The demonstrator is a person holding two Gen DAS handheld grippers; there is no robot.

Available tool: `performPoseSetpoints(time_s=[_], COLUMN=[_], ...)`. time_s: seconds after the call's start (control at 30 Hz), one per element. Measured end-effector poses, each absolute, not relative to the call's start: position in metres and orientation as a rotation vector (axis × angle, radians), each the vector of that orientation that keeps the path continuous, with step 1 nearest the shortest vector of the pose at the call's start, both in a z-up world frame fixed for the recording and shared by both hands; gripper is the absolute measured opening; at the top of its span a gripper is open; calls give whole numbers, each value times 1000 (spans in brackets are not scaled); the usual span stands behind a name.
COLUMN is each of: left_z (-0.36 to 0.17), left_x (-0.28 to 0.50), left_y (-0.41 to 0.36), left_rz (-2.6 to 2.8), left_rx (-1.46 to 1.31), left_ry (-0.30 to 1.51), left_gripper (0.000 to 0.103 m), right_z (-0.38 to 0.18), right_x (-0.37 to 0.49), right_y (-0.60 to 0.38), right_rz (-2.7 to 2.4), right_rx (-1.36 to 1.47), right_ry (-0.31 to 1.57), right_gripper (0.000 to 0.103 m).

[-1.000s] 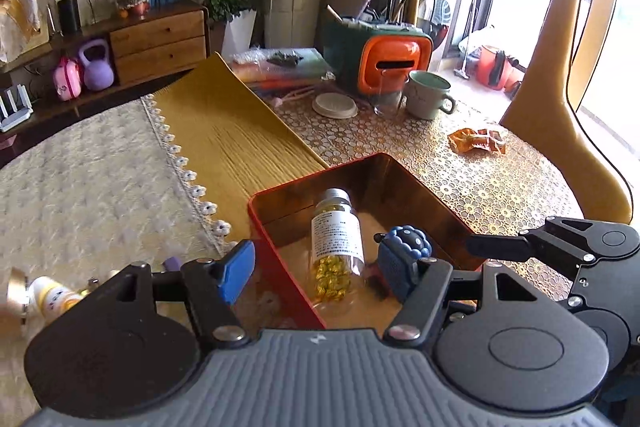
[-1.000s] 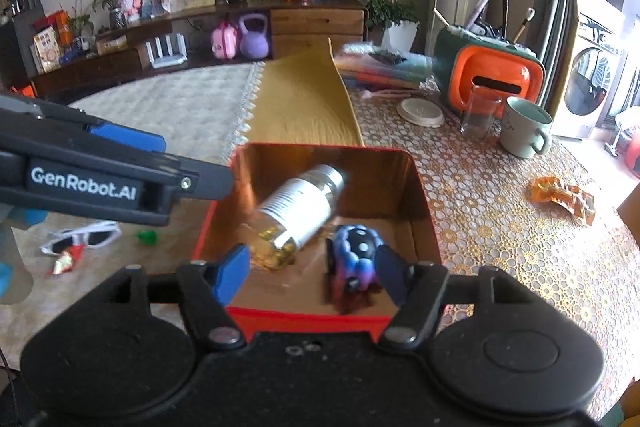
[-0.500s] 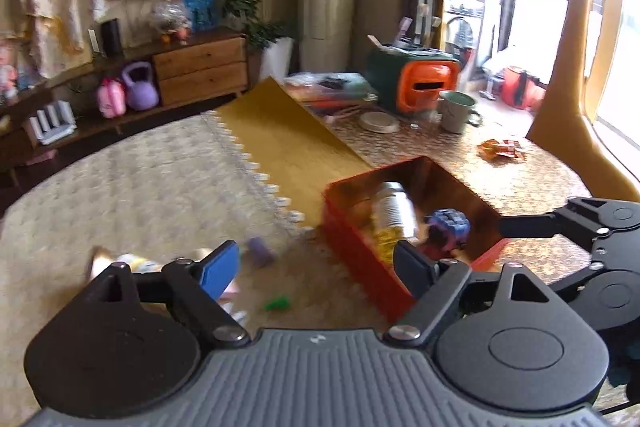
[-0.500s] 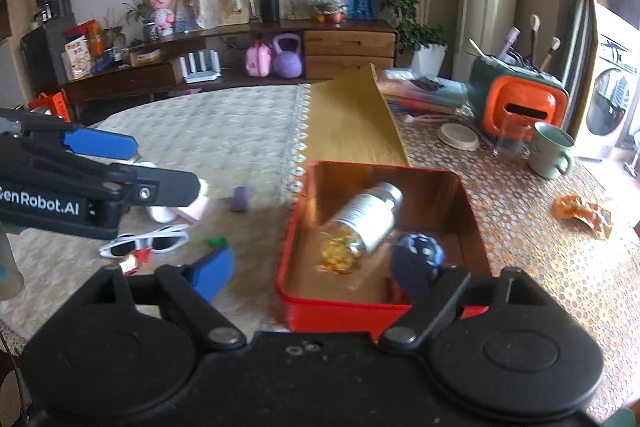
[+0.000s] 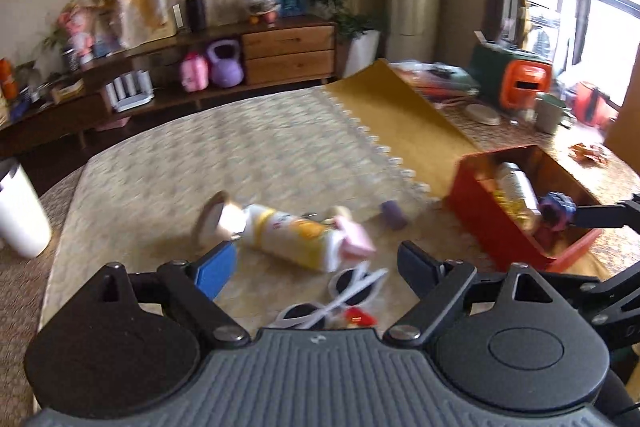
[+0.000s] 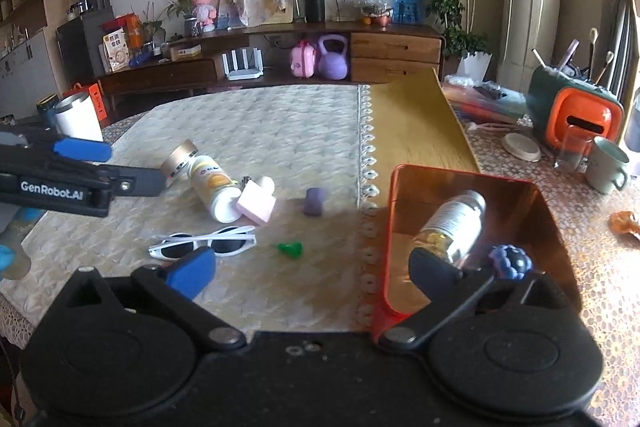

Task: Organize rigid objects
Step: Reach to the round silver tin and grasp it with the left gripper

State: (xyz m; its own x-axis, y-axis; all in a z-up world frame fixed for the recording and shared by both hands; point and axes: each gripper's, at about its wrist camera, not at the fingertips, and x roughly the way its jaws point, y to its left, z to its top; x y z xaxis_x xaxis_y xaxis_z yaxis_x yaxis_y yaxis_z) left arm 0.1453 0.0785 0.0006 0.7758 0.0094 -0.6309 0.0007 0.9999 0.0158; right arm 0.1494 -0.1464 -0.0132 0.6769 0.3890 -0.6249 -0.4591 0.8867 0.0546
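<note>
Red tray [image 6: 554, 227] holds 1 capsule bottle [image 6: 456, 223], blue ball [image 6: 511, 261].

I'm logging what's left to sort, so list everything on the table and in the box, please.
box: 1, red, right of the cloth edge
pill bottle: 1, clear with white label, lying in box
ball: 1, blue knobbly, in box
lotion bottle: 1, white and yellow, gold cap, lying on cloth
block: 1, pink, against lotion bottle's base
sunglasses: 1, white, on cloth
cylinder: 1, purple, on cloth
green piece: 1, near sunglasses
mug: 1, pale green, far right
left claw: open, above sunglasses
right claw: open, empty
</note>
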Motion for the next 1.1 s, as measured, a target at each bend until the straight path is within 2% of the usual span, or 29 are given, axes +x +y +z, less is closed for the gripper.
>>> performPoseSetpoints(time_s=[0.33, 0.6, 0.87, 1.1], left_z=[-33, -59, -75, -68], left_x=[171, 199, 221, 238], left_y=[131, 151, 172, 193], left_rz=[149, 169, 133, 98], left_rx=[-36, -24, -145, -222], left_ry=[704, 715, 743, 753], left_gripper=[88, 88, 88, 88], right_z=[-35, -56, -74, -79], right_x=[175, 193, 209, 213], right_y=[-116, -94, -84, -79], right_rz=[508, 529, 543, 570], right_rx=[-178, -259, -303, -323], right_ry=[703, 730, 758, 759], right_gripper=[102, 93, 83, 82])
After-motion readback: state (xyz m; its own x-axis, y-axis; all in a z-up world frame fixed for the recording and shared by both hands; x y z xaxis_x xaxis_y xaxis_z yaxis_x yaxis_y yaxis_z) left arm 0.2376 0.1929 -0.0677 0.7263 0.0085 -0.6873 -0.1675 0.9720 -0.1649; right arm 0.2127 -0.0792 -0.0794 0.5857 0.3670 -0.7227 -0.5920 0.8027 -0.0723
